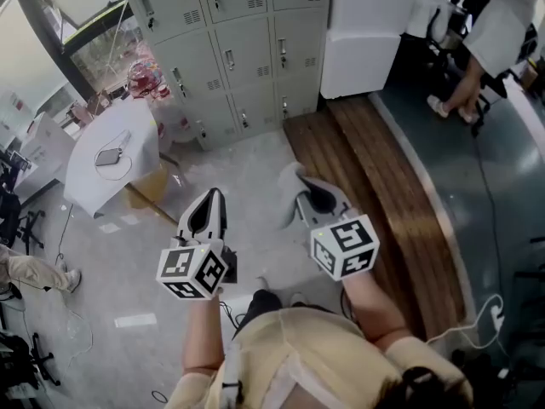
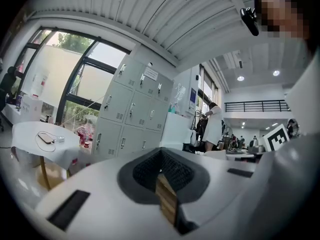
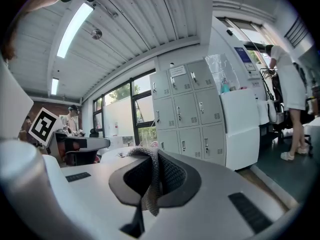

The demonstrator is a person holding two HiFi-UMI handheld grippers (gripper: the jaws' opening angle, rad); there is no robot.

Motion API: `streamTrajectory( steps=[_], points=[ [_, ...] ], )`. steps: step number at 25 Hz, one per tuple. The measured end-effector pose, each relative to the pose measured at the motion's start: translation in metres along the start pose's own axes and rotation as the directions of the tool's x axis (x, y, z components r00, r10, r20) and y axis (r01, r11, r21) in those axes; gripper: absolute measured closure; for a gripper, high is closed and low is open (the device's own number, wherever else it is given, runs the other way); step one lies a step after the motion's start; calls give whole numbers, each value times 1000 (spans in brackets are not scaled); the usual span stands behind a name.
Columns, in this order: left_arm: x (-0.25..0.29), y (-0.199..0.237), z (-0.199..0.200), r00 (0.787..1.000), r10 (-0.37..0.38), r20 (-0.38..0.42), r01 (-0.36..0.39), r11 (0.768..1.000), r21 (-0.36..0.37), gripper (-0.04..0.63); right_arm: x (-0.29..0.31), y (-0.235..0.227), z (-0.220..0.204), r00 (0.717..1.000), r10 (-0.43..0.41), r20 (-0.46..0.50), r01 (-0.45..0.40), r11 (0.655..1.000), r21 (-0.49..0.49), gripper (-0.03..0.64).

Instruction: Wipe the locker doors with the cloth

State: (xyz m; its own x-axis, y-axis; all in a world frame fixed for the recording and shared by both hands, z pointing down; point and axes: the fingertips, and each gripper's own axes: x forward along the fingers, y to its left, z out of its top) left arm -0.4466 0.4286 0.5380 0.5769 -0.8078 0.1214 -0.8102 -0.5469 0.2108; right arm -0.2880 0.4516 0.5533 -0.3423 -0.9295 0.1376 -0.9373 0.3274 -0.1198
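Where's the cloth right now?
The cloth is pinched between the jaws of the right gripper. It shows as a grey mesh strip in the right gripper view, well short of the lockers ahead.

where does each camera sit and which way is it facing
Head view: on the person's head, steeply down at grey lockers; shows left gripper, right gripper, forearms, torso.
Left gripper view: on the left gripper, along its shut, empty jaws toward the lockers and a white-covered table.
Right gripper view: on the right gripper, along jaws shut on a grey cloth toward the lockers.
Shared: all three see the lockers.
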Motion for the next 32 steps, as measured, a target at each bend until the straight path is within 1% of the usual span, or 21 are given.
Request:
streamTrajectory(
  steps=[5,11,16,20,25,28,32],
  points=[
    [3,-12,-6,1000,-4,0,4,1000,-6,607,-11,-7,-5,1000,1,-6,-1,1000,15,611],
    [12,-20,-14,999,-20,-25,20,1000,-10,607,-13,-16,-11,1000,-14,-22,14,1000,14,611],
    [35,-14,-10,999,-30,-34,31,999,30,607,8,-23,1,1000,-19,2,19,1000,-14,611],
    [61,-14,-11,998,-56,-43,57,998,26,607,22,-35,11,1000,-28,-2,28,999,-38,611],
    [93,-8,-1,996,-69,-49,72,996,52,607,44,-56,18,998,-70,-7,70,997,-30,611],
    [108,-1,9,996,-75,-43,78,995,66,607,60,-67,26,997,-78,1,78,997,-29,611],
    [128,10,15,995,-91,-45,94,994,64,607,82,-79,32,996,-92,-5,92,996,-20,611]
  ],
)
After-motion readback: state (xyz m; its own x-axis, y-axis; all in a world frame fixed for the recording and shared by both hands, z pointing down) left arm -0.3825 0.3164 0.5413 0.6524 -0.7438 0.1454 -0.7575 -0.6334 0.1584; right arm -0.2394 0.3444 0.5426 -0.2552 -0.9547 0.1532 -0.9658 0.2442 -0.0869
